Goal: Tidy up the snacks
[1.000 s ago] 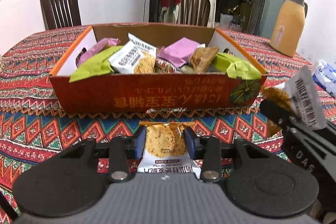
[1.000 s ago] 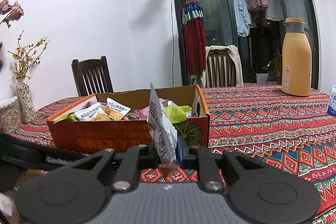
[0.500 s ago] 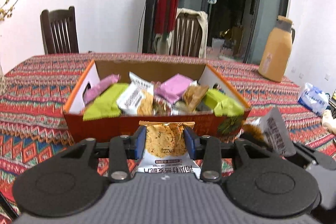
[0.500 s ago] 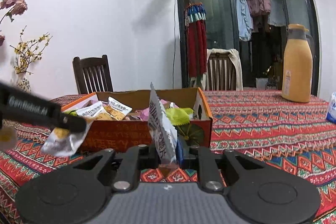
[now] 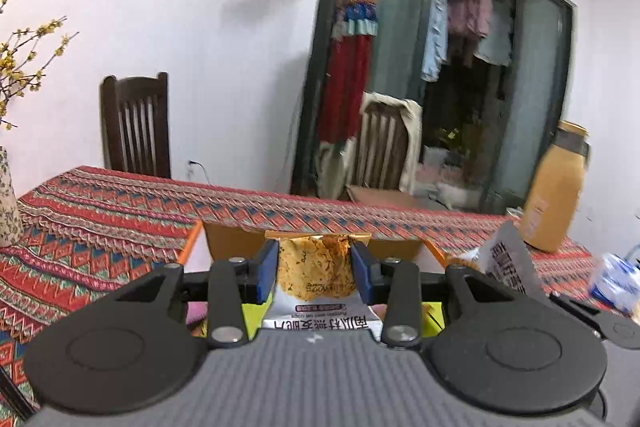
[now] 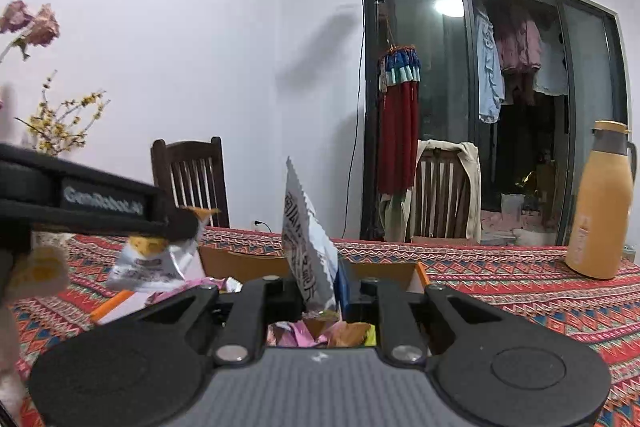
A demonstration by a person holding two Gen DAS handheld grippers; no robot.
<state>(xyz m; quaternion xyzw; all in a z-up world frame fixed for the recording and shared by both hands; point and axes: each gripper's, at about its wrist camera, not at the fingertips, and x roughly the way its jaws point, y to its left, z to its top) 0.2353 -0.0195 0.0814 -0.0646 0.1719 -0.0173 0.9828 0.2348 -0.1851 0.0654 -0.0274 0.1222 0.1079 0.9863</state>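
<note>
My left gripper (image 5: 314, 273) clamps a cracker packet (image 5: 316, 279); my right gripper (image 6: 322, 291) pinches a white packet (image 6: 306, 247) edgewise above the snack box (image 6: 240, 263).

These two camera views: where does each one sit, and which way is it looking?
Left wrist view: rides on the left gripper, facing forward over the snack box; its fingers pinch a biscuit packet.
Right wrist view: rides on the right gripper, facing likewise; its fingers hold a white packet edge-on.
Shared: each shows the other gripper, the box, the patterned tablecloth, the yellow flask.
</note>
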